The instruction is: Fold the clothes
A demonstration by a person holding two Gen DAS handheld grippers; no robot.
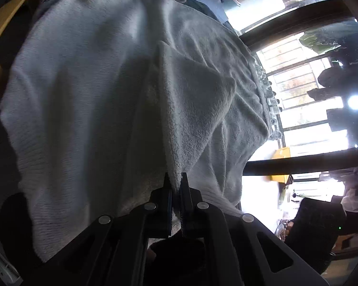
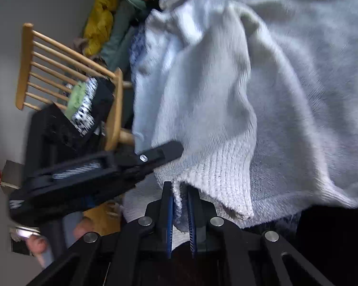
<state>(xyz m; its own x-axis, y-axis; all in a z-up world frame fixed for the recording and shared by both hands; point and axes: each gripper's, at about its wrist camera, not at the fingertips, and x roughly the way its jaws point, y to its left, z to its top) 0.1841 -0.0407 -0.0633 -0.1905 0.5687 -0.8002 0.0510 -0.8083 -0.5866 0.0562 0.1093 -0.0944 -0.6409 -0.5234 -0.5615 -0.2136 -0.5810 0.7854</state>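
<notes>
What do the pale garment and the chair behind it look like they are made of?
Garment: soft fleecy knit, probably a sweater; fuzzy nap and a ribbed hem where the right gripper pinches it. Matte. Fibre cannot be told.
Chair: light wood, smooth with a slight sheen; round turned spindles.

left gripper (image 1: 175,178) clamped; right gripper (image 2: 180,188) seemingly clamped

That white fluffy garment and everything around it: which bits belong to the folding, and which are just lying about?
Part of the job:
- white sweater
- left tongs, shut on its fabric
- right tongs, shut on its ribbed edge

Just lying about:
- wooden chair
- yellow cloth
- window bars
</notes>
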